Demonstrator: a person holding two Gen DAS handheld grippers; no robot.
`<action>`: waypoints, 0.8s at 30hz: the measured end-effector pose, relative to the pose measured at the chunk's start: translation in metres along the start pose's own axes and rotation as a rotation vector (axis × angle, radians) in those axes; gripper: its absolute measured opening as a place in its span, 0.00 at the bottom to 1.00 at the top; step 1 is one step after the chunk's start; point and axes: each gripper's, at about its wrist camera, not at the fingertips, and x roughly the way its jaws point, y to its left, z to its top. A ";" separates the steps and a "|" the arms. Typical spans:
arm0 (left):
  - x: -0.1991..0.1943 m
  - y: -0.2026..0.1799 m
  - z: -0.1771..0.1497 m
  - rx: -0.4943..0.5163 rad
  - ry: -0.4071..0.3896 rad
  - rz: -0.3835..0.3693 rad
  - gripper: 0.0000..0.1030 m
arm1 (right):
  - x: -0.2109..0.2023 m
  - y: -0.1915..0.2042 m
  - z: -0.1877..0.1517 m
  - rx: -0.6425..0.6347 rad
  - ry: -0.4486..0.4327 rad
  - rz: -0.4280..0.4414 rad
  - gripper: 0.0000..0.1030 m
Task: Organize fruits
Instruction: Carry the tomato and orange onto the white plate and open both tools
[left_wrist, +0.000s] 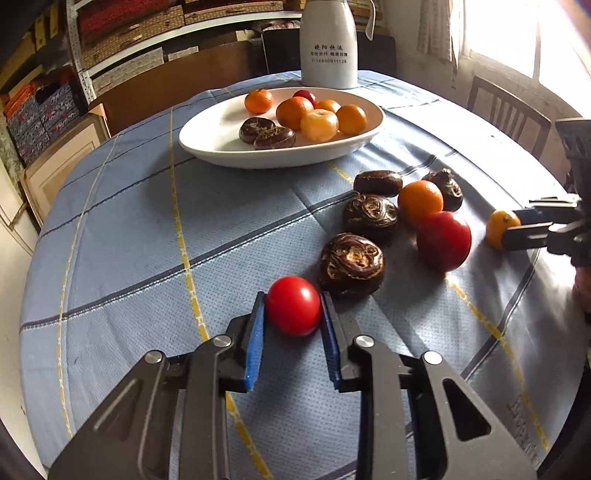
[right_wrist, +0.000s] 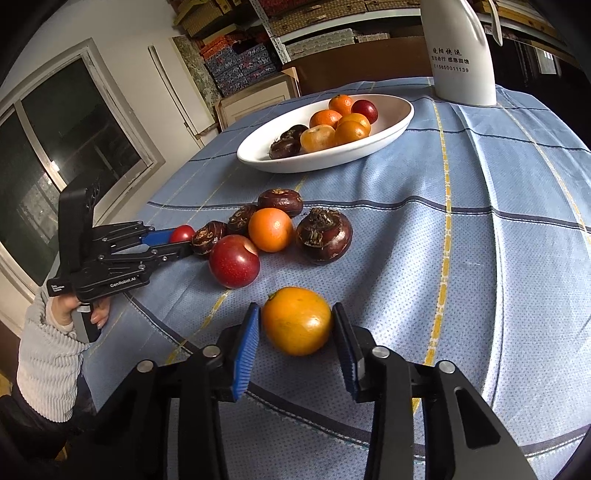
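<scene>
Both hands are at the pick-up step of clearing loose fruit into the white bowl (left_wrist: 207, 142) at the far side of the tabletop (left_wrist: 129, 240). The left tongs (left_wrist: 292, 314) bracket a small red tomato (left_wrist: 293, 305), blue pads just beside or barely touching its flanks; whether they are squeezing yet I cannot tell. The right tongs (right_wrist: 296, 325) stand the same way around an orange mandarin (right_wrist: 296, 320), which sits on the cloth near the table's edge, with a thin gap apparent at the left pad, so they look spread rather than pinching. Between the two lies a cluster yet to be moved: a large red apple (right_wrist: 233, 260), another mandarin (right_wrist: 270, 229) and several dark water chestnuts (right_wrist: 324, 235) (the bowl already holds mandarins, two chestnuts and a red fruit). The next move probably calls for closing gently on each round fruit, lifting straight up, then carrying it over the rim without knocking the cluster
</scene>
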 end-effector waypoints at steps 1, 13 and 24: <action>-0.002 0.000 0.000 -0.011 -0.009 0.004 0.26 | 0.000 0.000 0.000 -0.003 -0.001 -0.003 0.37; -0.025 0.004 0.058 -0.109 -0.133 -0.008 0.26 | -0.022 -0.005 0.052 -0.002 -0.127 0.000 0.37; 0.032 0.013 0.128 -0.180 -0.146 0.030 0.26 | 0.036 -0.010 0.142 0.029 -0.146 -0.028 0.37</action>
